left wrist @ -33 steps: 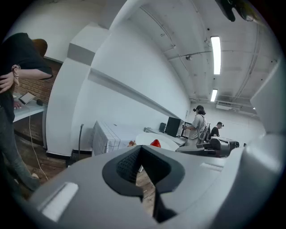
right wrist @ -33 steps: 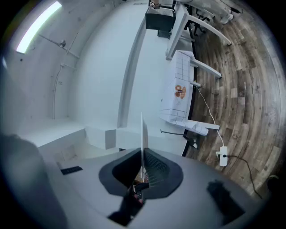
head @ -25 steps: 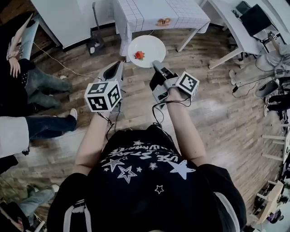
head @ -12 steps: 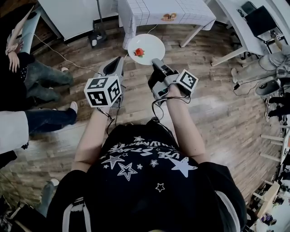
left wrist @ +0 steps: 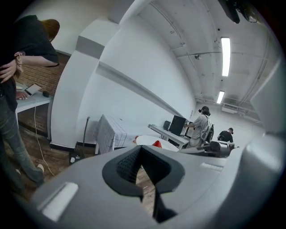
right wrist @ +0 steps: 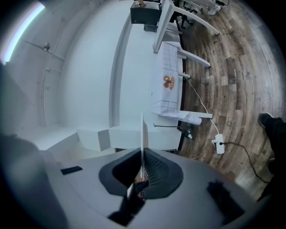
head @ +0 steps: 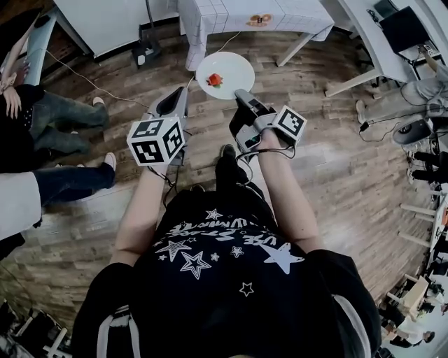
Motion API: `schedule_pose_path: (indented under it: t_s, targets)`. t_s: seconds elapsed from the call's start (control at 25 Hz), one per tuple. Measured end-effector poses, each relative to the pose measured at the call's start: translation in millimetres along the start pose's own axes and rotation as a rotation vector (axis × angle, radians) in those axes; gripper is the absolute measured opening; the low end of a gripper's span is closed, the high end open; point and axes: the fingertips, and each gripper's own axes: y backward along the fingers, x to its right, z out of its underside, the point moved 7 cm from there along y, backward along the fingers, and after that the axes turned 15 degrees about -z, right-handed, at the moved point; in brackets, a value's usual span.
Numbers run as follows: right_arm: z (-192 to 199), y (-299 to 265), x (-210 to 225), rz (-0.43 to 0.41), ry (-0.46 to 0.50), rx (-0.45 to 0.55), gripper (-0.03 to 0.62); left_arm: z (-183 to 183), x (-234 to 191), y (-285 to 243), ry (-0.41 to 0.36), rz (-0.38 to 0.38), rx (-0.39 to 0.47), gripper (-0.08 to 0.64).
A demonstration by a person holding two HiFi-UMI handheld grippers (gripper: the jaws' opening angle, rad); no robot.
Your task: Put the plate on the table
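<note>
Grey jaws of the right gripper (head: 240, 96) pinch the plate (head: 225, 74) by its near rim. In the right gripper view the rim shows edge-on, a thin white line (right wrist: 142, 134) running straight out from between the ribbed pads of that gripper (right wrist: 142, 154). The right forearm stretches forward with the hand (head: 269, 143) closed round the grip, and its marker cube (head: 290, 126) sits to the right.

The left gripper (head: 183, 92) points the same way. Its jaws (left wrist: 141, 150) are pressed together with nothing between them, and only a sliver of floor shows below the pads. Its tip is just beside the plate's left rim and looks apart from it. The left forearm reaches forward, and this gripper's cube (head: 156, 140) hides the hand.

The plate is white and held about level in the air over the wooden floor (head: 336, 161), with a small red thing (head: 215, 80) on it, left of its centre. It hangs short of the worktop's near edge, close to the near left corner.

The worktop (head: 287, 14) wears a white cloth with a grid print. An orange thing (head: 260, 19) lies on it close to the near edge. People (head: 42, 119) stand off to the left.
</note>
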Motion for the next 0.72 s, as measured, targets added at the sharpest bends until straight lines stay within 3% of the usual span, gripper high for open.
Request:
schedule_pose_path:
  t_s: [0.28, 0.52, 0.72]
  targets:
    - [-25, -31, 18, -0.019, -0.034, -0.043, 0.025, -2, -7, -21, -0.011, -0.061, -0.006, 0.009]
    - [-93, -97, 32, -0.027, -0.116, -0.059, 0.025, -41, 1, -93, -0.006, -0.115, -0.043, 0.009]
    - [-109, -107, 33, -0.062, -0.097, -0.066, 0.025, -39, 3, -97, -0.001, -0.131, -0.013, 0.009]
